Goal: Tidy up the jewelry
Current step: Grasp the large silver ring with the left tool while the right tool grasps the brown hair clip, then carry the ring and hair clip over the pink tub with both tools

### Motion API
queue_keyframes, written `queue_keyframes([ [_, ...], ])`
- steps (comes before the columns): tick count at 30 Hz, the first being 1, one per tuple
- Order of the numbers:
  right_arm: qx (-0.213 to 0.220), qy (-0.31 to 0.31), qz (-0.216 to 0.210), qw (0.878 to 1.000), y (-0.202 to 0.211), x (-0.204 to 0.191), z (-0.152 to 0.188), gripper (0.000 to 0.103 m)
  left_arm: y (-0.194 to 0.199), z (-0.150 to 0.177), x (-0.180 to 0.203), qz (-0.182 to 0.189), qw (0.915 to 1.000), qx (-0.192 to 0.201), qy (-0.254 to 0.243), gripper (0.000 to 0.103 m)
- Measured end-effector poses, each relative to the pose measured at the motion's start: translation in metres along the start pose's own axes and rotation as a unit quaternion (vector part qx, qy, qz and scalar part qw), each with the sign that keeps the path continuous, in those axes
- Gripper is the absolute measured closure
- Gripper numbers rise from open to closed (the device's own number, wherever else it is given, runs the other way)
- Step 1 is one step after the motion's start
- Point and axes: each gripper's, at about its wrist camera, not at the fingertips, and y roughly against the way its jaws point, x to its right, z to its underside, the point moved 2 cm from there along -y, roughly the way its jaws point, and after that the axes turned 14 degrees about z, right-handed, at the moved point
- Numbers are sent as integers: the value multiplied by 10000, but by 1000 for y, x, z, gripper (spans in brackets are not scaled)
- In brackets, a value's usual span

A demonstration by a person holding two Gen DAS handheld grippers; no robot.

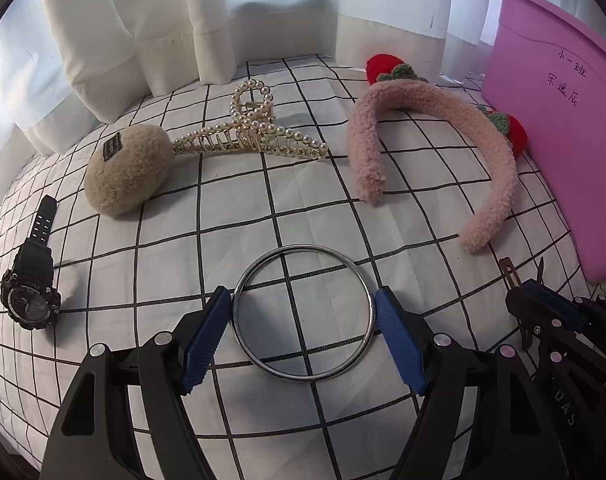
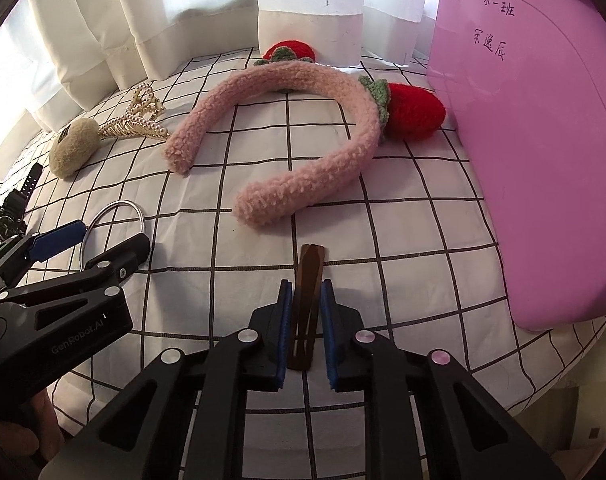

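Hairclip (image 2: 305, 304), brown and flat, is lying on the checked cloth with its long axis running straight out along the right gripper (image 2: 305, 322), whose pads are clamping its two long edges. Just beside it, the left gripper (image 1: 303, 322) is standing wide across the silver bangle (image 1: 303, 312), pads touching its rim on either side. The pink bin (image 2: 543, 152) is sitting nearer the right hand.
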Motion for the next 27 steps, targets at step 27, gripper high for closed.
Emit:
queue_keyframes([
  [27,248,-153,-328,9990,44,12,-7,90,51,-20,-2,104,9991,404,50,32],
])
